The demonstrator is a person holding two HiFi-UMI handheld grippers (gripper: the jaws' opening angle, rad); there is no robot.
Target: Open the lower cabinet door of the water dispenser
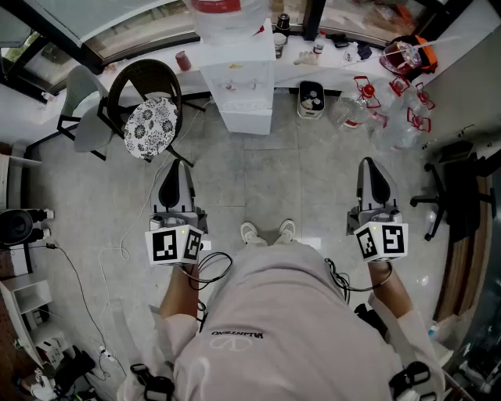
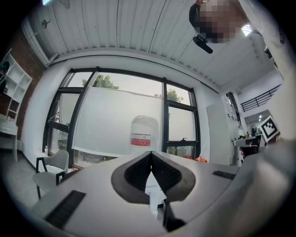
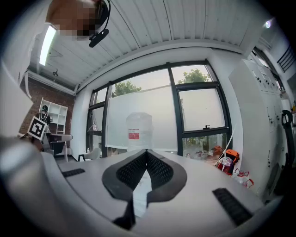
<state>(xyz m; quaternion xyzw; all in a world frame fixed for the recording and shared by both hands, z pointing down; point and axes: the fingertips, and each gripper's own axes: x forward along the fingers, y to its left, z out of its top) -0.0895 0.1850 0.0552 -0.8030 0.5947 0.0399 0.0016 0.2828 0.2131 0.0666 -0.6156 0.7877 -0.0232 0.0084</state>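
Note:
The white water dispenser (image 1: 243, 82) stands against the far window wall, with a clear bottle (image 1: 223, 14) on top. Its lower cabinet door (image 1: 247, 119) is closed and faces me across bare floor. My left gripper (image 1: 175, 168) and right gripper (image 1: 369, 166) are held level, well short of the dispenser, one on each side of it. In the left gripper view the gripper (image 2: 151, 154) has its pads touching with nothing between them, and the bottle (image 2: 144, 132) rises just beyond. The right gripper (image 3: 146, 152) is shut and empty too, with the bottle (image 3: 138, 131) straight ahead.
A dark chair with a patterned cushion (image 1: 150, 119) and a grey chair (image 1: 84, 106) stand left of the dispenser. A small bin (image 1: 311, 99) and several empty bottles (image 1: 368, 102) lie to its right. A black office chair (image 1: 462, 188) is at the right, and cables (image 1: 117, 251) run across the floor on the left.

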